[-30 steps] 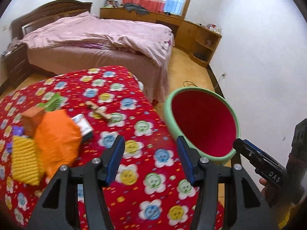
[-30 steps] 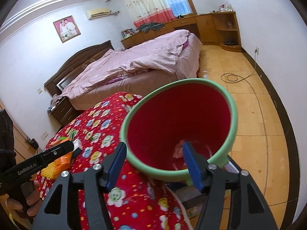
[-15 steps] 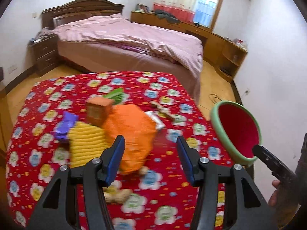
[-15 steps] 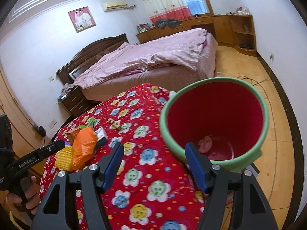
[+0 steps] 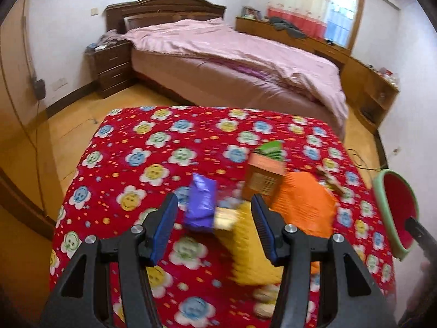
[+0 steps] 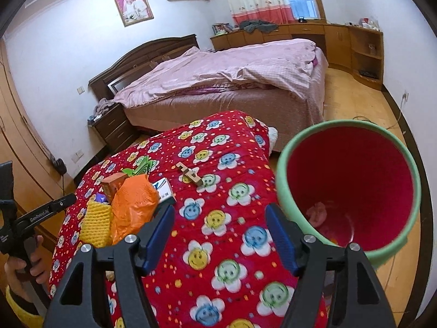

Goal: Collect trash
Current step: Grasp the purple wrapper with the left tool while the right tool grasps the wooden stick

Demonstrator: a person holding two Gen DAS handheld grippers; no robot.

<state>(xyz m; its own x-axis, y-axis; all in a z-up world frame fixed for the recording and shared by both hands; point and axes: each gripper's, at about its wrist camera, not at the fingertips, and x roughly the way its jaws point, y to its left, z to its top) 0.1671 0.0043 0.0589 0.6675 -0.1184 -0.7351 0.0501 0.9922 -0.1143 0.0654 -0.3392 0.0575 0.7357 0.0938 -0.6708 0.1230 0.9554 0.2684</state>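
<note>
Bedroom table under a red flowered cloth [image 5: 142, 164] carries a trash pile near its right edge. Left gripper [image 5: 213, 228], released, hovers over the purple wrapper [image 5: 201, 203], apparently approaching; closing comes next. Right gripper [image 6: 220, 236], fingers spread, empty, faces the bin [image 6: 387, 251].

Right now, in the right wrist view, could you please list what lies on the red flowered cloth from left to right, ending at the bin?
Yellow netting → orange bag → small white-and-blue box → wooden piece → green-rimmed red bin, standing off the cloth's right edge.

Plush cloth blanket [image 6: 224, 218] — smooth plastic bin [image 6: 349, 191].
</note>
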